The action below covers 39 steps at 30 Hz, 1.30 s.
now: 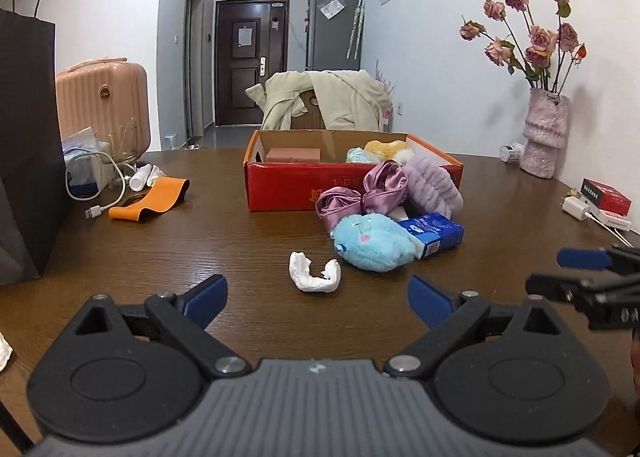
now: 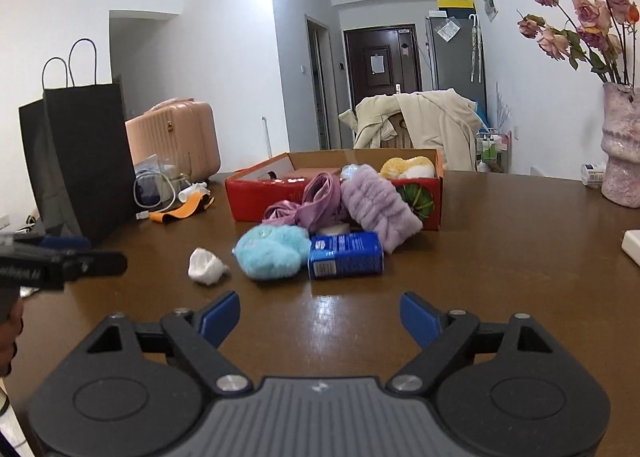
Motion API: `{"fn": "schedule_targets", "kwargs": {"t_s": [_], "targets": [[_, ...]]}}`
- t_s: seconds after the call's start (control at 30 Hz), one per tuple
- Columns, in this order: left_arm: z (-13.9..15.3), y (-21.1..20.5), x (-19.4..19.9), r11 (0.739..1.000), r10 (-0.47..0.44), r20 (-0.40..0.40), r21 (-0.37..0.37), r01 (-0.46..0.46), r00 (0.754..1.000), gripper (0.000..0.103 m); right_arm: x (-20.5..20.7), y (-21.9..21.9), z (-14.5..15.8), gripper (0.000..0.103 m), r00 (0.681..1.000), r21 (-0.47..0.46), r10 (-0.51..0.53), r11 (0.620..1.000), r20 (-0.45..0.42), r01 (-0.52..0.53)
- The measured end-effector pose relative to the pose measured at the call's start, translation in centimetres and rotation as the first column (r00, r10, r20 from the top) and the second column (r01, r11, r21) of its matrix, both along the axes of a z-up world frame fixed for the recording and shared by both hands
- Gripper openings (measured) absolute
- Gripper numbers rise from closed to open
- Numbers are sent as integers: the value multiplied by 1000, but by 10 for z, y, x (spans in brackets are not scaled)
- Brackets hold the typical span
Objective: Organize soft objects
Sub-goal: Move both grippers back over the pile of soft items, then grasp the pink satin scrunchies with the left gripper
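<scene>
Hovering over a brown wooden table (image 1: 240, 241), two hand-held grippers face a pile of soft things heaped against a red cardboard box (image 1: 280, 185).

The left gripper (image 1: 316, 297) and the right gripper (image 2: 320, 317) both stand with jaws spread wide and nothing between them. In front of the box lie a purple satin piece (image 1: 360, 193), a lilac fluffy band (image 2: 376, 209) leaning on the box's front wall, a blue plush toy (image 1: 372, 241) and a blue tissue pack (image 2: 346, 255) whose long side runs parallel to that wall. A crumpled white sock (image 1: 314, 277) lies nearest the grippers, its length roughly parallel to the box front, apart from the plush. Bare tabletop stretches between sock and grippers. Left of the box, well apart, stands a black paper bag (image 2: 80, 161); far right, by the wall, a pink vase (image 1: 546, 133).
</scene>
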<state>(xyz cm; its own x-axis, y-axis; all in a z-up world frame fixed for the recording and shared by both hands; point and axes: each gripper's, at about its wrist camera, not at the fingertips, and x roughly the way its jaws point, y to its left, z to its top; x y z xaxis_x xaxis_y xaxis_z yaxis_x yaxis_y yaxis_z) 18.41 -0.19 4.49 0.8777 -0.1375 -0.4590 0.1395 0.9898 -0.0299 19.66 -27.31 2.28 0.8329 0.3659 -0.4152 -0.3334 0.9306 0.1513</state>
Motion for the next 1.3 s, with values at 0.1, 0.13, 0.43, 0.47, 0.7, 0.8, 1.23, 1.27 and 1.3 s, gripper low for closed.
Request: {"fn": "schedule_targets", "kwargs": {"t_s": [0.1, 0.13, 0.43, 0.47, 0.7, 0.8, 1.23, 1.27, 1.3], "targets": [[0, -2, 2, 1000, 10, -5, -2, -10, 1000, 99, 0, -2, 1, 87, 1000, 13, 2, 1000, 0, -2], [-1, -4, 3, 1000, 12, -6, -3, -12, 1000, 99, 1, -2, 1, 87, 1000, 12, 4, 1000, -3, -4], [-10, -9, 30, 999, 9, -48, -48, -11, 999, 98, 24, -2, 7, 85, 1000, 17, 2, 1000, -23, -2], [-10, -10, 40, 998, 9, -52, -55, -12, 999, 97, 31, 0, 10, 85, 1000, 9, 3, 1000, -23, -3], [-5, -7, 138, 994, -26, -80, -111, 17, 996, 69, 103, 15, 29, 59, 999, 8, 11, 1000, -39, -10], [-13, -5, 183, 990, -62, -110, -135, 47, 992, 68, 145, 28, 30, 53, 998, 49, 22, 999, -66, -19], [-55, -1, 233, 955, -202, -170, -251, 156, 964, 28, 223, 61, -11, 34, 993, 21, -59, 998, -106, 62], [-56, 0, 234, 954, -200, -170, -259, 152, 965, 26, 225, 58, -13, 34, 992, 35, -59, 997, -115, 63], [-57, 1, 234, 952, -199, -170, -267, 149, 965, 25, 226, 56, -15, 34, 991, 44, -57, 997, -122, 62]]}}
